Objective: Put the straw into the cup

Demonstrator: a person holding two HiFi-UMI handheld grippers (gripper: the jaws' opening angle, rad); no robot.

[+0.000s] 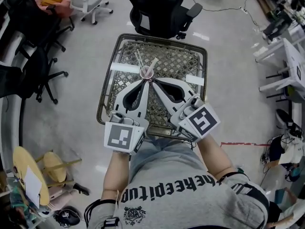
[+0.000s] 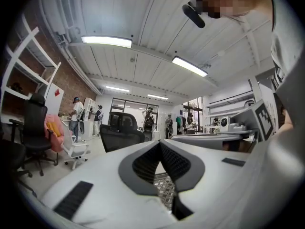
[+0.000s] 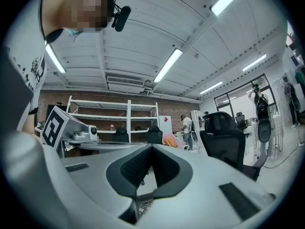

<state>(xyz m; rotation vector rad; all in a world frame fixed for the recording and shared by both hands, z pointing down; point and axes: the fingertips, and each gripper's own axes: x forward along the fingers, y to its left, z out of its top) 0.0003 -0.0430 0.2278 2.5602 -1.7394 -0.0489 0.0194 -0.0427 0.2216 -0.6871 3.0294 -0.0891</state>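
In the head view a small pinkish cup (image 1: 147, 72) stands on the wire-mesh top (image 1: 177, 60). Two pale straws (image 1: 138, 58) (image 1: 153, 62) slant up and away from its rim; I cannot tell whether their lower ends sit inside it. My left gripper (image 1: 144, 80) and right gripper (image 1: 154, 80) point at the cup's near side, tips almost together just short of it. In the left gripper view the jaws (image 2: 160, 143) meet at the tip with nothing between them. The right gripper (image 3: 151, 147) is likewise shut and empty. Neither gripper view shows the cup or the straws.
The mesh top has a raised metal rim (image 1: 106, 87) and white tape patches (image 1: 194, 79). A black office chair (image 1: 162, 8) stands just beyond it. More chairs (image 1: 43, 70) are at the left, desks (image 1: 290, 66) at the right. People stand far off in the gripper views.
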